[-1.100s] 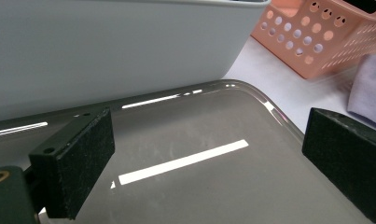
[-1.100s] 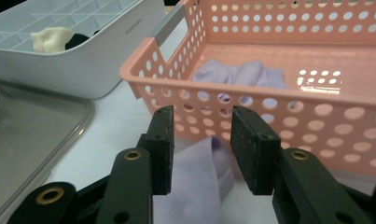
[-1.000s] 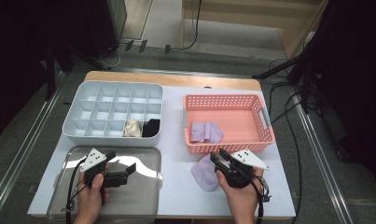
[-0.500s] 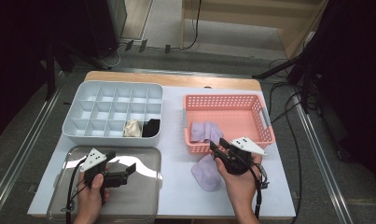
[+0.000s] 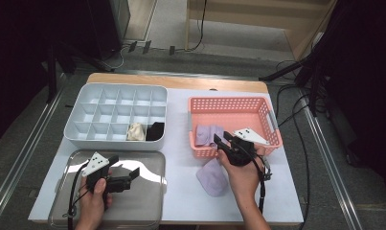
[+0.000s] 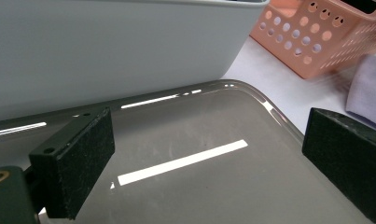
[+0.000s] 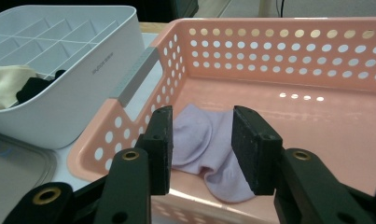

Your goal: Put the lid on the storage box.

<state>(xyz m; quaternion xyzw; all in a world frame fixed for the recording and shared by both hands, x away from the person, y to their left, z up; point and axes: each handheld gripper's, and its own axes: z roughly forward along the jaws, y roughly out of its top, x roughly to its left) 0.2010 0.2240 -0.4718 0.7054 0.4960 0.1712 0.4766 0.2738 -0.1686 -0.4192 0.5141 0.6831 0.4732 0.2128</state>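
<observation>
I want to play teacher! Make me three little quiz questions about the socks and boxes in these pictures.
1. True or false: the pink basket holds a lilac sock.
2. Which two colours are the socks sitting in the white divided tray?
3. The other lilac sock, outside the basket, lies on: A) the metal tray, B) the white table top, C) the floor.

Key:
1. True. It shows between the jaws of the right hand-held gripper, which are open above the basket's near edge.
2. Cream and black, in neighbouring compartments of the front row.
3. B.
</observation>
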